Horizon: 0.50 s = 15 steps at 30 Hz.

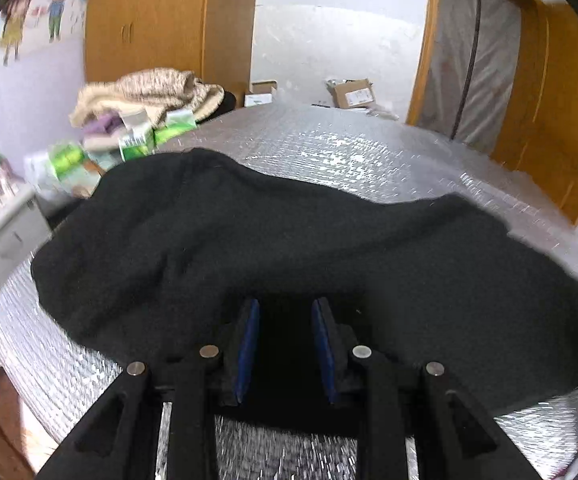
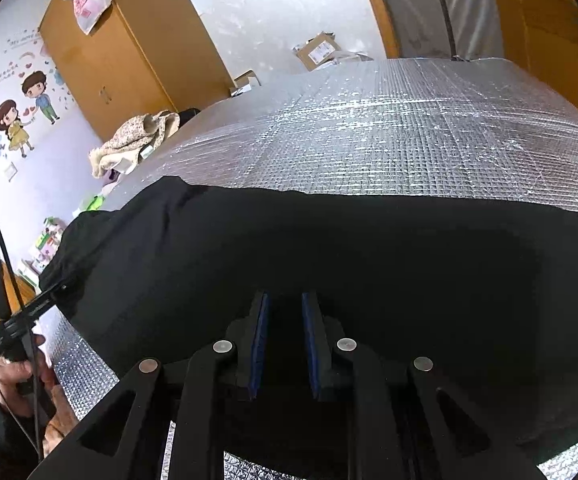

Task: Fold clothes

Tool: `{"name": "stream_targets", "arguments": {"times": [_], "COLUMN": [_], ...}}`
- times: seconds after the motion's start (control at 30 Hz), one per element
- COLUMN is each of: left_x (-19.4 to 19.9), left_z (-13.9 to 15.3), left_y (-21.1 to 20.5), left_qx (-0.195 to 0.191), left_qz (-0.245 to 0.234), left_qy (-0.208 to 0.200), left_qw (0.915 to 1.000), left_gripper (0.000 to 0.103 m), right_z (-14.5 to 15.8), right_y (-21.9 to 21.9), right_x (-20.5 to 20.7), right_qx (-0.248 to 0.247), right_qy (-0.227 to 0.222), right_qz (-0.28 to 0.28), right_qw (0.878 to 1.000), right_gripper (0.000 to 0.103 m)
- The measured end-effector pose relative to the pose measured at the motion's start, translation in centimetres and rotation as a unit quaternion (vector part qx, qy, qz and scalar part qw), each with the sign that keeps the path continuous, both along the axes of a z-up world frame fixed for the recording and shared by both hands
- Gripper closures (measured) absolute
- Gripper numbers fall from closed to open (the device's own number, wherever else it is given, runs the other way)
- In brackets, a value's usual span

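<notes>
A black garment [image 1: 289, 240] lies spread on the silver quilted surface [image 1: 329, 152]; it also fills the right wrist view [image 2: 329, 260]. My left gripper [image 1: 285, 308] sits at the garment's near edge, its blue-padded jaws apart with black cloth between them. My right gripper [image 2: 285, 300] sits at the near edge too, jaws apart over the cloth. In the right wrist view the left gripper [image 2: 55, 292] reaches the garment's left corner, held by a hand.
A beige knitted pile [image 1: 149, 92] and green-white packs [image 1: 137, 144] lie at the far left. Wooden wardrobes [image 1: 149, 20] and cardboard boxes [image 1: 353, 94] stand behind. A white shelf [image 1: 5, 224] is on the left.
</notes>
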<state>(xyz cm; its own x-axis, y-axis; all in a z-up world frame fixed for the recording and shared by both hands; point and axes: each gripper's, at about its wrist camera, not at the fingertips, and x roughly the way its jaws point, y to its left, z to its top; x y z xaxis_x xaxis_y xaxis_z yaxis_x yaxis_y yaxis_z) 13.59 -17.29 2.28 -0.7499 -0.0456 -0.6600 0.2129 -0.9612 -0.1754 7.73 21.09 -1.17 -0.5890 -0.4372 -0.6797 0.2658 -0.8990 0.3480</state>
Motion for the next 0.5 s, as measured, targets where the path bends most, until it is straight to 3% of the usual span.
{"name": "stream_targets", "arguments": {"times": [0.1, 0.2, 0.33, 0.5], "left_x": [2.8, 5.2, 6.4, 6.7], "left_z": [0.5, 0.3, -1.1, -2.0], "left_y": [-2.4, -5.6, -9.2, -11.3], "left_qx": [0.041, 0.094, 0.193, 0.256], "left_qz": [0.032, 0.076, 0.123, 0.161], "left_qy": [0.041, 0.066, 0.071, 0.079], "left_qw": [0.9978, 0.9905, 0.9708, 0.9499], "left_gripper": [0.074, 0.060, 0.054, 0.053], "right_z": [0.0, 0.0, 0.1, 0.1], "right_y": [0.1, 0.0, -0.4, -0.3], "right_x": [0.0, 0.1, 0.0, 0.1], "right_qx": [-0.002, 0.002, 0.010, 0.008], "right_qy": [0.001, 0.003, 0.007, 0.008], "right_qz": [0.000, 0.002, 0.005, 0.005], "right_qw": [1.000, 1.000, 1.000, 1.000], "right_gripper": [0.085, 0.085, 0.083, 0.083]}}
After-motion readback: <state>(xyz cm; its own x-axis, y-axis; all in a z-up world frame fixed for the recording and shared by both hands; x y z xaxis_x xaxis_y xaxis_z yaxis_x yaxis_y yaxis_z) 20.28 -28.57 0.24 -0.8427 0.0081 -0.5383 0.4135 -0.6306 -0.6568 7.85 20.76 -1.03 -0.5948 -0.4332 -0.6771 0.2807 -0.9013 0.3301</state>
